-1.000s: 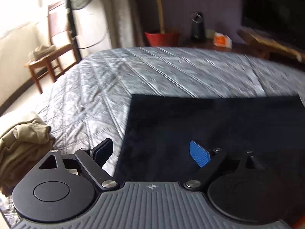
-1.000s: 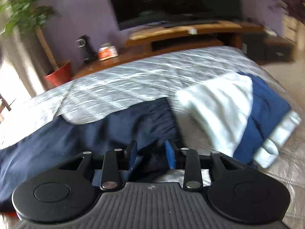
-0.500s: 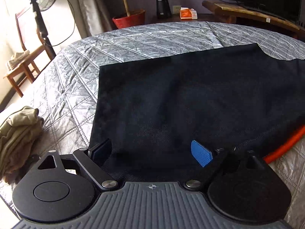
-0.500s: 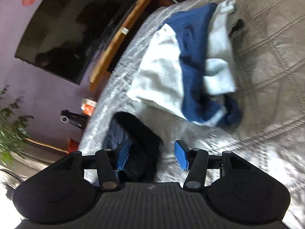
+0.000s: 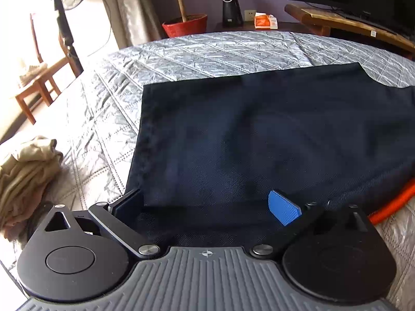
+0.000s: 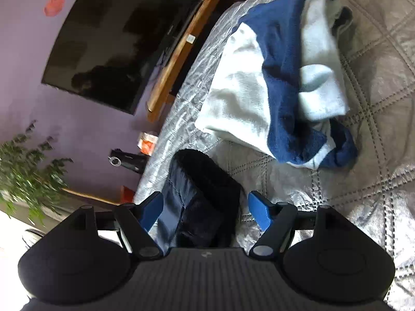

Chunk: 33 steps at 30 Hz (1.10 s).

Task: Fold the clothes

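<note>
**Dark garment flat on the bed, both grippers letting go**

The dark navy garment (image 5: 259, 134) lies spread flat on the grey quilted bedspread (image 5: 207, 51), its left hem straight and its far edge running level across the bed. The left gripper (image 5: 205, 207) sits at the garment's near left corner with its fingers (image 5: 284, 211) spread as wide as they go and opening; cloth lies between them, but the blue pad shown stands clear of it.

In the right wrist view, a bunched fold of the same garment (image 6: 202, 194) rises between the right gripper's (image 6: 205, 210) fingers (image 6: 258, 211), which are opening, with gaps on both sides of the cloth.

Beyond that fold, apart from it, lies a crumpled white and blue garment (image 6: 280, 85). A tan pile of clothes (image 5: 26, 176) sits at the bed's near left edge. Bare quilt stays open to the left and far side of the dark garment. An orange hose (image 5: 389, 202) runs along its near right edge.

No writing is legible; the orange packet (image 5: 265, 21) by the wall has print too small to read.
</note>
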### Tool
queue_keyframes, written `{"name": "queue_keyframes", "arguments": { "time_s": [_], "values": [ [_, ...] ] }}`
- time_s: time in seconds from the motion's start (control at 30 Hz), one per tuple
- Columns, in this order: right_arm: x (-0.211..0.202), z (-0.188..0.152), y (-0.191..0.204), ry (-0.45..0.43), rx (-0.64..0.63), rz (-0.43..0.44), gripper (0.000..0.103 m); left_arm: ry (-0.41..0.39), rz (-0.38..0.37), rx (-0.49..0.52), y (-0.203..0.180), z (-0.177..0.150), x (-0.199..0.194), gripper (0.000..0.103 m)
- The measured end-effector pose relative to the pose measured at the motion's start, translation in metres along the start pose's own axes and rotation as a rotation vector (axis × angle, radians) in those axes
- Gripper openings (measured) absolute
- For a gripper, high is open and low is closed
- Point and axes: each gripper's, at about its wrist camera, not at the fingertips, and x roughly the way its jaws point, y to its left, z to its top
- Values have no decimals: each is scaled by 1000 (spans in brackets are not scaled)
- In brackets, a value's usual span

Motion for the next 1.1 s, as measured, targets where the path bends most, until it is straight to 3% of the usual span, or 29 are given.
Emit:
{"name": "queue_keyframes", "arguments": {
  "time_s": [0.07,0.13,0.2,0.37,0.63,0.73,0.8,0.87,0.97,1.1],
  "values": [
    [8,0,9,18,-36,-24,72,-17,18,37,-5,-1,-2,103],
    [16,-4,20,22,-106,-70,65,-33,35,73,-10,-3,-4,103],
    [22,-6,26,20,-148,-132,26,-48,53,99,-14,-5,-5,103],
    [25,-2,30,9,-201,-160,24,-70,83,128,-20,-9,-7,103],
    [42,-6,49,27,-498,-279,24,-113,134,164,-31,-14,-7,103],
    [39,3,52,53,-448,-289,30,-91,108,110,-22,-10,-8,102],
    [22,7,56,9,-423,-291,38,-89,122,49,-6,-1,-16,89],
    [3,3,62,-32,-439,-292,40,-94,146,-15,11,7,-26,85],
    [-12,-25,77,1,-611,-285,40,-108,168,-111,40,19,-44,85],
    [-18,-116,110,170,-1063,-143,44,-116,183,-238,75,25,-67,87]
  ]
}}
